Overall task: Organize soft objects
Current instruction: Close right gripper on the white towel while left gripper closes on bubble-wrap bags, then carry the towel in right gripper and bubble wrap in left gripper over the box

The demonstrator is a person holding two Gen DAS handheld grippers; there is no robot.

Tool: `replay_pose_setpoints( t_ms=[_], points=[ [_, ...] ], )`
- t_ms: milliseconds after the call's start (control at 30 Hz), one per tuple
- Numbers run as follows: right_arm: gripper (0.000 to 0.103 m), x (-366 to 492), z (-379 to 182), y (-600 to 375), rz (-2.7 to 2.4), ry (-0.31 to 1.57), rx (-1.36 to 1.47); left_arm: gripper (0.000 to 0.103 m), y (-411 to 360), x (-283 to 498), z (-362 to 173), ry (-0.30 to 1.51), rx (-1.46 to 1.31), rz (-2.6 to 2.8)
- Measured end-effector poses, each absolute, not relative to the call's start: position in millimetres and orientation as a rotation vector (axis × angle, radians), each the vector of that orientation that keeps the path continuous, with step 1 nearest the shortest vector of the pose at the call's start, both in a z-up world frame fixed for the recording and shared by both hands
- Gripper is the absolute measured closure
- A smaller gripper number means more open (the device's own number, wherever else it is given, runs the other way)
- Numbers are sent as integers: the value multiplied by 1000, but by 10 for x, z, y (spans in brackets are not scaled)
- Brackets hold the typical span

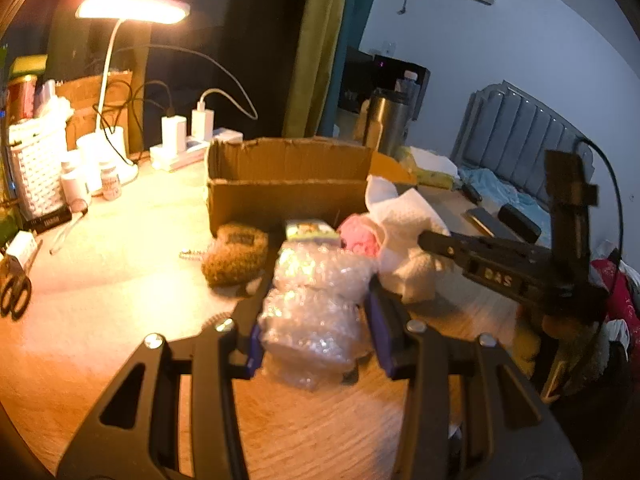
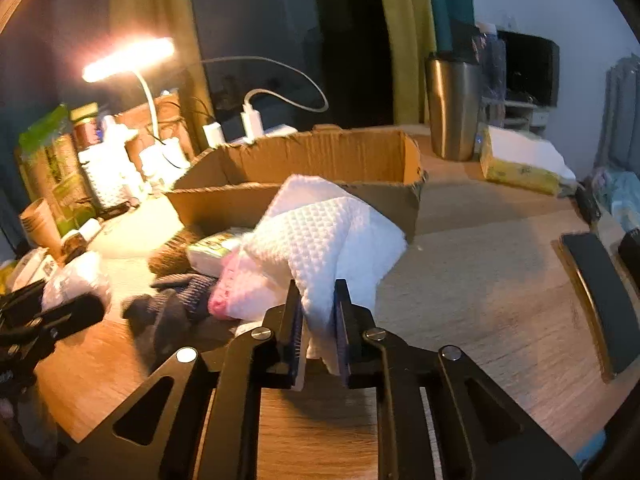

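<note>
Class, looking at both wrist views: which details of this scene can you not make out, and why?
- Cardboard box floor: left wrist view, hidden by its front wall.
- Dark fabric: right wrist view, too dim to identify.
- White towel lower edge: right wrist view, covered by the right gripper.

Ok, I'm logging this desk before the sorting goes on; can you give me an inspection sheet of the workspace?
Surface: wooden desk, lit by a desk lamp.
Job's things: bubble wrap, white waffle cloth, pink knit piece, brown fuzzy item, dark knit item; open cardboard box behind them.
Clutter: scissors, bottles, steel tumbler, tissue pack.
Grippers: left gripper jaws pinch the bubble wrap; right gripper jaws pinch the cloth.
Cables: charger leads at the power strip.
Surroundings: curtains, bed headboard.
</note>
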State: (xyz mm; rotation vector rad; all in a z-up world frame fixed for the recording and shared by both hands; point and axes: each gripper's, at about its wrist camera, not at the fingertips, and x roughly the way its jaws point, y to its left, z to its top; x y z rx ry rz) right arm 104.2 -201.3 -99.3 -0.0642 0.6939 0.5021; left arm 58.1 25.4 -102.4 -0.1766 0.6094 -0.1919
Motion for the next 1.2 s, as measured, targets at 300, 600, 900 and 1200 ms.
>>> replay_pose_setpoints(
  t_ms=[300, 600, 900, 1200],
  points=[
    [91, 1019, -734, -2115, 546, 658, -30, 59, 300, 675, -808, 579, -171, -147],
    [73, 1249, -836, -2281, 515, 704, -2, 59, 242, 863, -668, 577, -162, -146],
    [91, 1344, -811, -2225, 529, 704, -41, 59, 261, 1009, -599, 591, -163, -129],
    [91, 1371, -379, -2282, 600, 614, 18, 59, 295, 1192, -444, 582, -157, -123]
  ],
)
